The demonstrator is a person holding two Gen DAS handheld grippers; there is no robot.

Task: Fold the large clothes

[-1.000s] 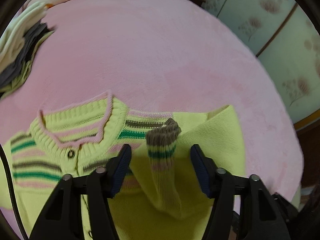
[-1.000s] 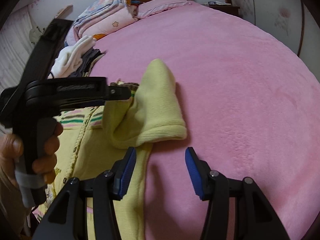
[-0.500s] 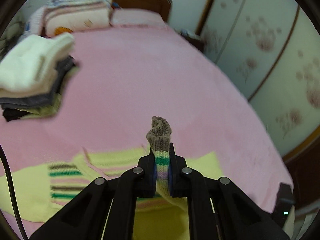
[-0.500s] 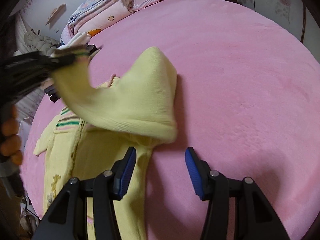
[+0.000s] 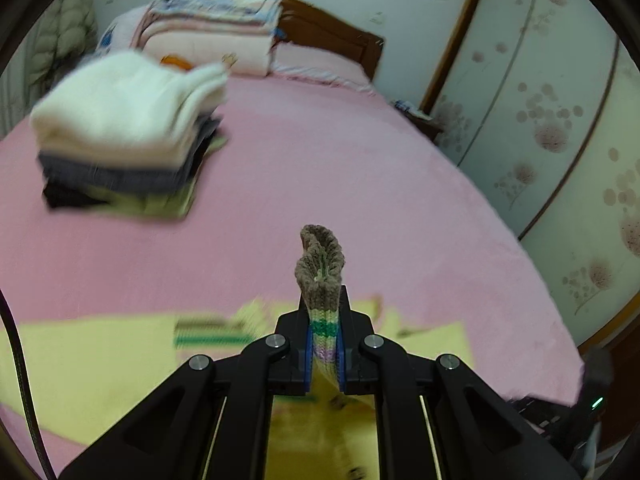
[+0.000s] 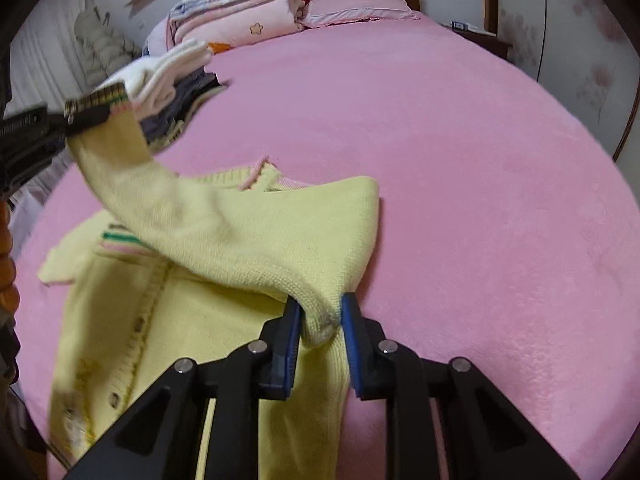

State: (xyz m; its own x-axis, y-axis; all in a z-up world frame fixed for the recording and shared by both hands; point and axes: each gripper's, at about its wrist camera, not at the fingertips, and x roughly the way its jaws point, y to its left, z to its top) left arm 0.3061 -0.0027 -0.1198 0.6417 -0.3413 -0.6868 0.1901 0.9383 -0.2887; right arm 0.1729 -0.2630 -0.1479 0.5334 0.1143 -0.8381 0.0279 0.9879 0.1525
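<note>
Since a second ago, when both grippers stood spread above the garment, the left gripper (image 5: 323,344) has clamped onto the striped cuff (image 5: 321,264) and lifted it off the bed, and the right gripper (image 6: 319,322) has closed in on the fold at the sleeve's shoulder end. In the left wrist view the blue pads (image 5: 308,354) pinch the cuff just below its brown ribbing, which stands up and out past the fingertips. From the right wrist view the sleeve (image 6: 224,224) stretches as a raised band from that cuff, held up at the far left, down to the right gripper, whose fingers press a bunched lump of yellow knit between them, gripping it. The rest of the yellow cardigan (image 6: 192,336) lies flat on the pink blanket (image 6: 460,168) near the bed's foot edge, button front facing up, its collar pointing toward the headboard. A stack of folded clothes (image 5: 124,136), white on top with grey and dark layers under it, sits near the bed's left edge, well apart from the cardigan. Folded quilts (image 6: 240,12) and a pink pillow (image 6: 356,6) rest against the headboard.
</note>
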